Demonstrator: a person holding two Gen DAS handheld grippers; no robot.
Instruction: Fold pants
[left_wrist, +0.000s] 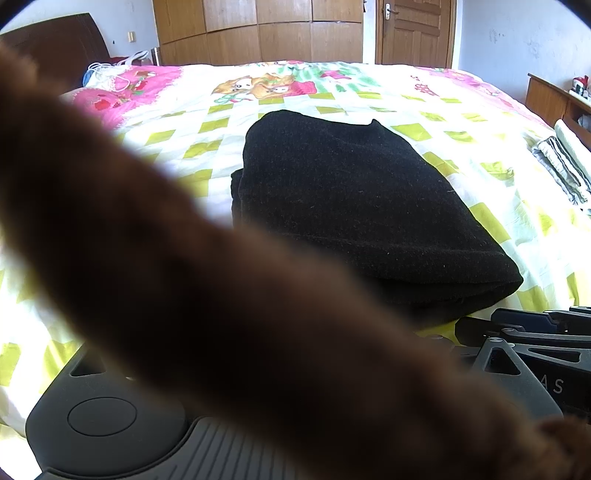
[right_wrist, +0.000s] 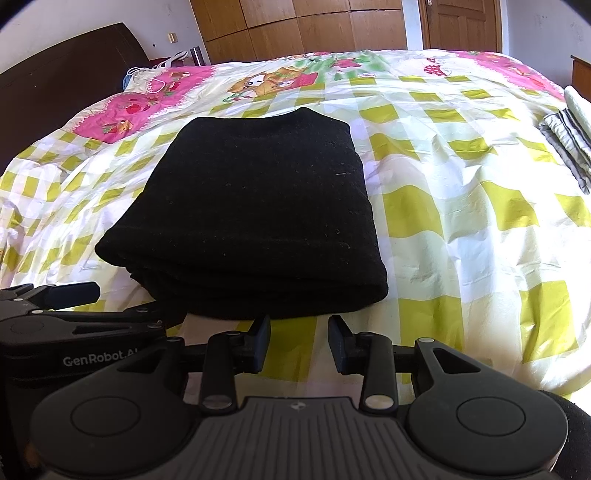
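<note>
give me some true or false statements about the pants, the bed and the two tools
1. The black pants lie folded in a compact stack on the bed cover. True.
2. The right tool is clamped on the pants. False: it is open, just short of the near edge.
3. The cover is plain white. False: yellow-green checks, pink patches.
4. A blurred brown sleeve blocks much of the left wrist view. True.

The folded pants (right_wrist: 251, 218) lie on the bed (right_wrist: 461, 206), near its middle. The right hand-held gripper (right_wrist: 298, 343) sits at their 6 o'clock, just short of the near edge, with the left hand-held gripper (right_wrist: 74, 317) at its 9 o'clock. Folded linens (right_wrist: 569, 136) lie at the pants' 2 o'clock, well apart, by the bed's edge.
</note>
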